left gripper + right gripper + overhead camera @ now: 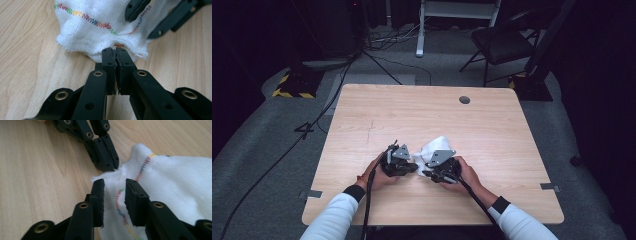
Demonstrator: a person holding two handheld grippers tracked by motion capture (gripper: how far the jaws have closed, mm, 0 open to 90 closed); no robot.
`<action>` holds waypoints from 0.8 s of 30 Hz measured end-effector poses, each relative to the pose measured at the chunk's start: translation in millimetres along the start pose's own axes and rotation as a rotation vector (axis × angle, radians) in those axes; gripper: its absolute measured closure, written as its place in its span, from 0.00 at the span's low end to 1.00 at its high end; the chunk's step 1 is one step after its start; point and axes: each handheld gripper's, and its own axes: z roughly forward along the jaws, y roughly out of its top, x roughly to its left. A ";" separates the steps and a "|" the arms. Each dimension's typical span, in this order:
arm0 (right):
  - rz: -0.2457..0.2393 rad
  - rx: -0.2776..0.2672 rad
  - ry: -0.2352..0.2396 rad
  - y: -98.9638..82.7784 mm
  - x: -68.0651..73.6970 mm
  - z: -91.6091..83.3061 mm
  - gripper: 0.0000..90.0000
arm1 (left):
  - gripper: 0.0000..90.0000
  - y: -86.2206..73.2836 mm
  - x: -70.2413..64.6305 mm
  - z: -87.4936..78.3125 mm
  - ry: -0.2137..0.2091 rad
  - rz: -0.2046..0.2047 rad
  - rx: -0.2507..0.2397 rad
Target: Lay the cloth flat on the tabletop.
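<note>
A white cloth with a rainbow-stitched hem lies crumpled on the wooden table, near its front middle. My left gripper is shut on the cloth's frayed near edge, which is pinched between its tips. My right gripper stands open, its jaws apart on either side of a fold of the cloth without pressing on it. The two grippers meet tip to tip at the same corner: the left gripper shows across from the right one. From above, left gripper and right gripper sit close together.
A round cable hole sits near the table's far right edge. Grey tape marks lie at the left and right edges. Beyond the table stand a black chair and floor cables.
</note>
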 end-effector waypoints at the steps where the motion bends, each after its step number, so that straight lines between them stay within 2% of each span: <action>1: 0.002 0.006 -0.003 0.0 0.9 2.4 0.73 | 0.96 -0.1 -0.1 0.0 0.001 0.000 0.000; 2: 0.009 0.013 0.019 -0.9 2.5 7.2 0.69 | 0.96 -0.2 -0.2 -0.1 0.001 0.001 -0.001; 5: -0.001 0.027 0.022 -1.4 5.9 11.3 0.68 | 0.96 0.0 -0.5 0.0 0.004 0.005 0.000; 7: -0.021 0.026 -0.002 -1.2 9.0 13.2 0.75 | 0.96 0.0 -0.6 -0.2 0.001 0.010 0.000; 8: -0.021 0.023 -0.017 -1.6 8.2 12.7 0.85 | 0.96 -0.1 -1.0 -0.3 0.001 0.009 0.003; 11: -0.007 0.010 -0.019 -3.1 4.8 10.1 0.88 | 0.96 -0.3 -0.4 -1.1 0.002 0.017 0.005; 15: 0.005 -0.008 -0.019 -2.9 2.6 2.6 0.90 | 0.96 0.1 -1.7 -1.3 -0.003 0.023 0.012; 18: 0.009 -0.021 -0.018 -2.3 1.0 -4.2 0.92 | 0.96 -0.3 -2.3 -2.2 0.009 0.024 0.016; 21: 0.029 -0.040 -0.024 -2.1 -3.3 -11.0 0.94 | 0.96 -1.1 -1.4 -3.9 0.013 0.023 0.016; 24: 0.027 -0.049 -0.040 -1.5 -6.5 -17.7 0.94 | 0.96 0.0 -3.0 -6.9 0.022 0.035 0.011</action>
